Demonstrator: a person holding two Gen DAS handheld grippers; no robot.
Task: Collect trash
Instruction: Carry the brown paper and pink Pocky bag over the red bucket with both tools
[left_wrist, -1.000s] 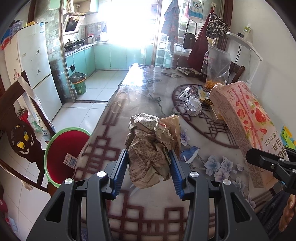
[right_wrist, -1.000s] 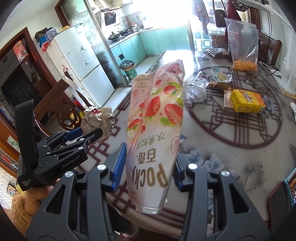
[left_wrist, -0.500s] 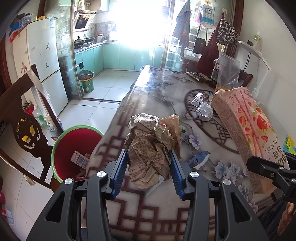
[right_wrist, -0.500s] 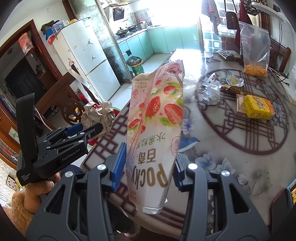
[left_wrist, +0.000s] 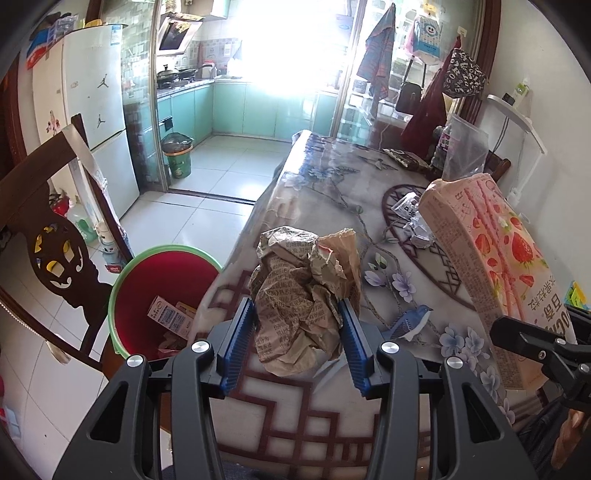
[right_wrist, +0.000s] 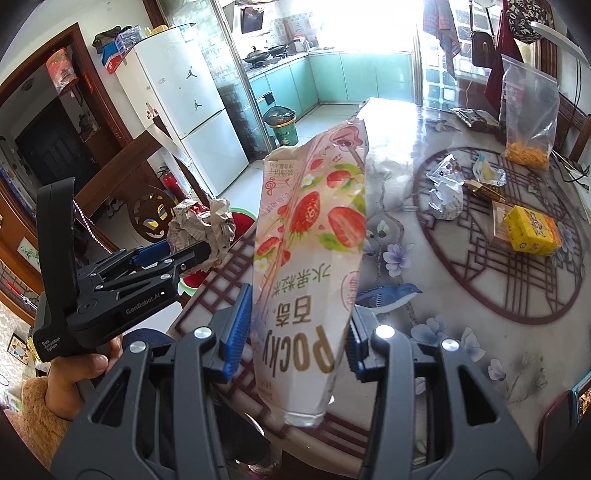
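Your left hand-held gripper (left_wrist: 297, 332) squeezes a crumpled paper ball (left_wrist: 301, 299) above the bench (left_wrist: 295, 406) edge. Your right hand-held gripper (right_wrist: 297, 334) pinches a pink Pocky bag (right_wrist: 310, 258). A red bin (left_wrist: 162, 291) sits on the floor beside the bench.

Open air above the red bin (left_wrist: 162, 273), mouth unobstructed. Hemmed by a wooden chair (left_wrist: 55, 240) on the left, the table (left_wrist: 314, 406) edge on the right.

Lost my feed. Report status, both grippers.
Left gripper shut on crumpled paper. Right gripper shut on Pocky bag. Red bin down left of table, path open.
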